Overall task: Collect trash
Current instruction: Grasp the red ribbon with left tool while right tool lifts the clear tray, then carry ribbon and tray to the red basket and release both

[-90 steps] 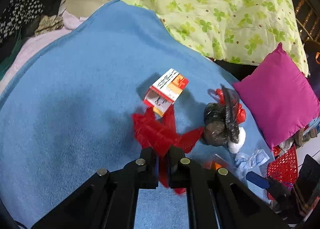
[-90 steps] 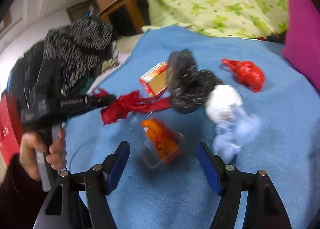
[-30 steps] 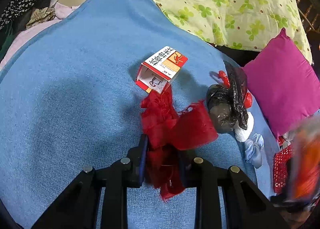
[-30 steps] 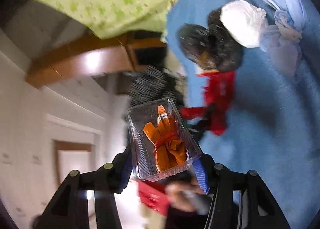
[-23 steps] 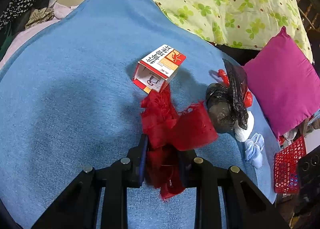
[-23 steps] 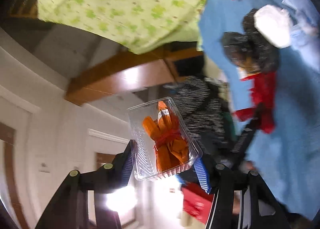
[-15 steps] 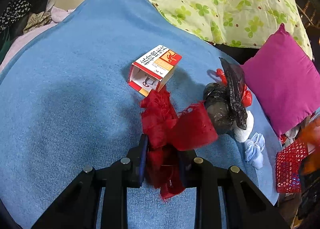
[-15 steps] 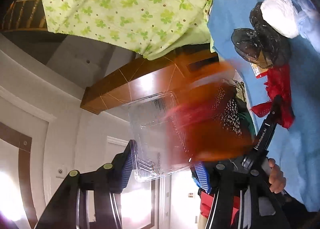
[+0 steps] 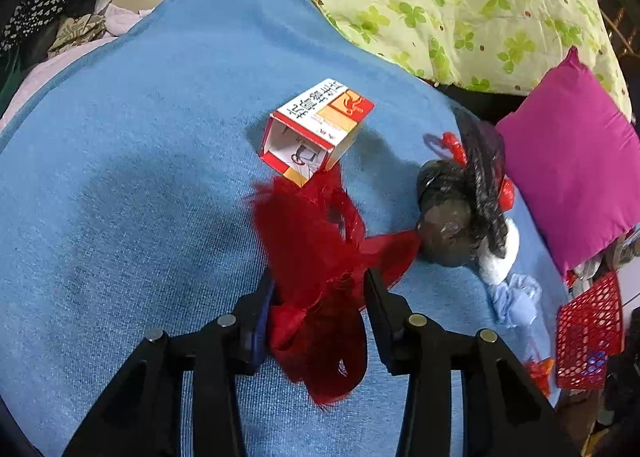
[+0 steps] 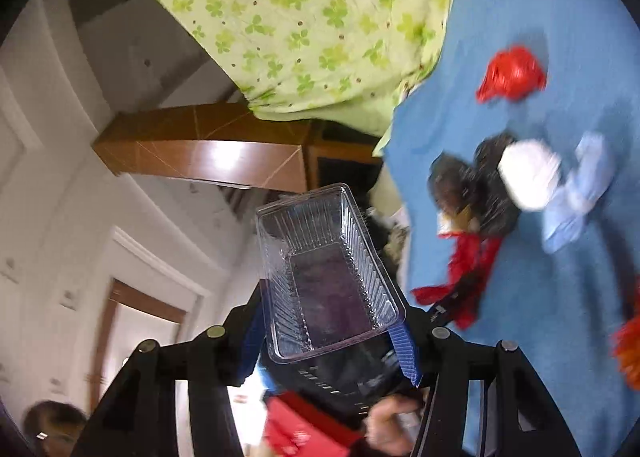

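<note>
the clear ribbed plastic tray (image 10: 326,277) sits clamped between the right gripper (image 10: 330,341) pads, held up off the bed and looking empty, while the crumpled red mesh bag (image 9: 320,257) lies between the left gripper (image 9: 320,303) jaws, which have just been opening, so it looks freed on the blue towel (image 9: 140,177). by my judgement little is collected yet: the red-and-white cardboard box (image 9: 318,131), the black plastic bag bundle (image 9: 460,209), the white wad (image 9: 498,257) and pale blue tissue (image 9: 514,299) all wait on the towel, well apart from the red mesh basket (image 9: 588,333) beside the bed.

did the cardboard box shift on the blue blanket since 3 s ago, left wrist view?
Yes. The cardboard box now sits higher and further left in the left wrist view, further from the black bag, and clear of the red mesh it overlapped earlier.
</note>
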{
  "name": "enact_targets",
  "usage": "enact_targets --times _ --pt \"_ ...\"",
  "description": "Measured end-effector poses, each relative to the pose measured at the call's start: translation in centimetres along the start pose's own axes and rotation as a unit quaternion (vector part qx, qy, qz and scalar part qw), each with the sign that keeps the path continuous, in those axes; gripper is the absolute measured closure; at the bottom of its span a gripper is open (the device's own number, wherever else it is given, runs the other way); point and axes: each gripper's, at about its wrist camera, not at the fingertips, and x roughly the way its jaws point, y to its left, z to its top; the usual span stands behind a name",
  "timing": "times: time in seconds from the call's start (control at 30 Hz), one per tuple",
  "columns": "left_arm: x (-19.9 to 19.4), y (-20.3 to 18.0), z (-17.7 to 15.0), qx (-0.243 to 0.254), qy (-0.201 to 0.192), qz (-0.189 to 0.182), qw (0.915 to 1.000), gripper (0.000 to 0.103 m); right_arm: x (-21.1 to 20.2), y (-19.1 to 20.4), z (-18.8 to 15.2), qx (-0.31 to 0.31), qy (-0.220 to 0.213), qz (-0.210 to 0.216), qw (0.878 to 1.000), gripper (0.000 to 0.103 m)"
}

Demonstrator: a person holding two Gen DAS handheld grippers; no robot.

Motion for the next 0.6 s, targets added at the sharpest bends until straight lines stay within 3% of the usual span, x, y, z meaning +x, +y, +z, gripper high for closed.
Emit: enact_targets --times 0.07,0.17,0.27,0.47,0.6 --pt "0.0 -0.1 -0.1 0.004 -0.005 0.003 1.0000 0.072 -0.2 0.5 0.2 -0.017 -0.004 -0.016 1.000 0.044" --pt "-0.3 -0.3 -0.3 0.005 -0.011 0.014 0.9998 0.076 -1.3 1.9 0.2 -0.064 -0.016 -0.057 0.996 0.044" --pt "-1.9 -0.7 -0.6 0.007 -0.030 0.000 0.9995 0.077 -2.0 3.4 0.1 -0.104 -0.023 -0.080 0.991 0.044" --pt "-7.0 -2.6 -2.9 0.062 -0.077 -0.044 0.9941 0.077 -4.0 6.7 -1.0 -0.199 -0.049 -0.132 0.970 0.044" --pt "-9.6 -4.3 -4.6 0.088 -0.101 -0.054 0.9896 0.077 -5.7 8.4 -1.6 -0.254 -0.071 -0.166 0.950 0.044"
